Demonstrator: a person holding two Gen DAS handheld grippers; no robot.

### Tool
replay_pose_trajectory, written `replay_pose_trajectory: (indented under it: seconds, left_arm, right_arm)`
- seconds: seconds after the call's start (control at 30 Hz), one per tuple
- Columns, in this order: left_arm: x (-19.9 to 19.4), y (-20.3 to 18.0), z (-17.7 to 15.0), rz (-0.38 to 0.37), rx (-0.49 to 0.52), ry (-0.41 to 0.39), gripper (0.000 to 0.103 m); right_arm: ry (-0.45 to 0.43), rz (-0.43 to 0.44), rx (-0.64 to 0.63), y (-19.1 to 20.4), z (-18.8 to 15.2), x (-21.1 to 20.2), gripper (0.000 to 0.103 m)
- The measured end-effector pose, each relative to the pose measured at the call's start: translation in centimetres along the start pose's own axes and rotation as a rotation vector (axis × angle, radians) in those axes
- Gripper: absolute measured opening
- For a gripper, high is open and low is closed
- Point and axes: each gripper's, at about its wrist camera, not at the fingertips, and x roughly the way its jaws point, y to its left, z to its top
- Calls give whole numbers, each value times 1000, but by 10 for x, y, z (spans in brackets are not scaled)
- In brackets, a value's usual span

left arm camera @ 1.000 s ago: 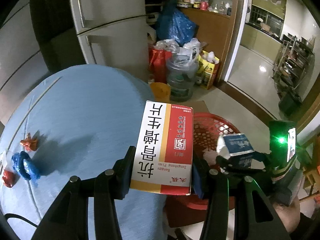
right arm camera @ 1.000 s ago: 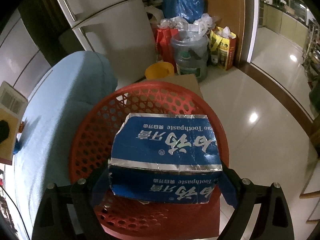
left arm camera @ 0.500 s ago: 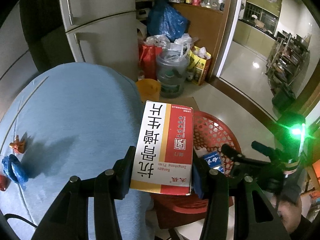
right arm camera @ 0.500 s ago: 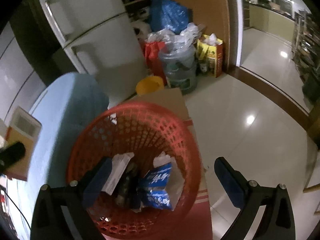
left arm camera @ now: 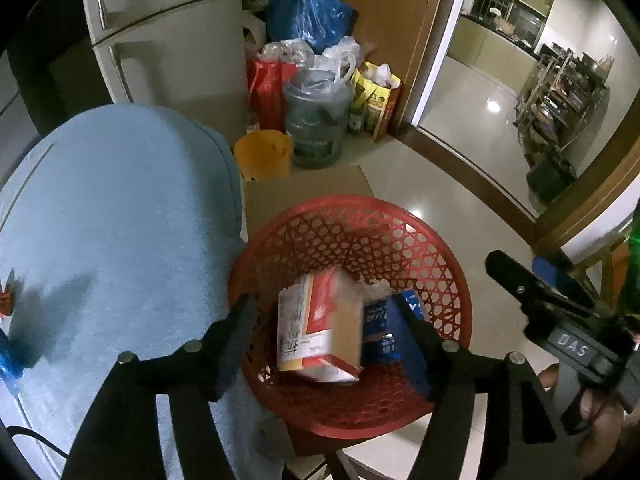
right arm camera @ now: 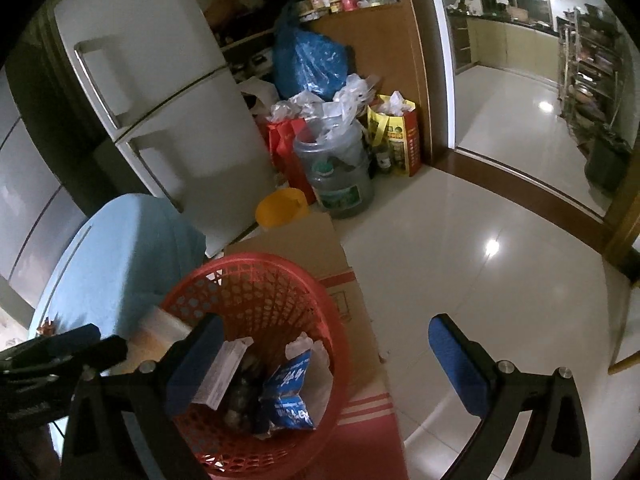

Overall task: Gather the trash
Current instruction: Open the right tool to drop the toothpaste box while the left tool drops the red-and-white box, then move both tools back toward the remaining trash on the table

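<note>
A red mesh basket [left arm camera: 440,248] stands beside the blue-clothed table [left arm camera: 120,220]. My left gripper [left arm camera: 326,340] hangs over it, jaws opening. The red and white medicine box [left arm camera: 316,336] is blurred below and between the fingers, clear of both pads, dropping among the trash. A blue toothpaste box [left arm camera: 384,328] lies next to it. In the right wrist view the basket [right arm camera: 256,272] holds that blue box [right arm camera: 292,392]. My right gripper [right arm camera: 326,364] stands wide open and empty above the basket's near edge. A blue wrapper [left arm camera: 8,356] and a small red scrap [left arm camera: 6,296] lie on the table's left edge.
The basket rests on a cardboard box [right arm camera: 320,248]. Behind it stand a yellow bucket [left arm camera: 262,152], a water jug stuffed with plastic bags [left arm camera: 316,128], red and yellow bags and a fridge [left arm camera: 168,40]. Open tiled floor [right arm camera: 480,260] stretches right toward a doorway.
My right gripper opened and dropped the toothpaste box into the basket, then lifted back. My left gripper moved over the basket, opened and let go of the medicine box.
</note>
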Motion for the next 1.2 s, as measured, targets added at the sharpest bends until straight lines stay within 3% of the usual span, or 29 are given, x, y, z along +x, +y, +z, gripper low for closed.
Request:
replay_pose_trajectory:
  seconds: [0.27, 0.53, 0.9, 1.2]
  left_arm:
    - [-17, 33, -10, 8, -95, -31, 69]
    - [-50, 87, -45, 47, -218, -71, 69]
    - [-107, 185, -125, 176, -444, -126, 69]
    - [-144, 263, -197, 285, -649, -167, 69]
  right_arm:
    - [4, 20, -24, 13, -1, -2, 103]
    - [7, 93, -94, 58, -7, -5, 103]
    - [55, 272, -314, 172, -34, -10, 103]
    - [62, 443, -531, 289, -62, -32, 103]
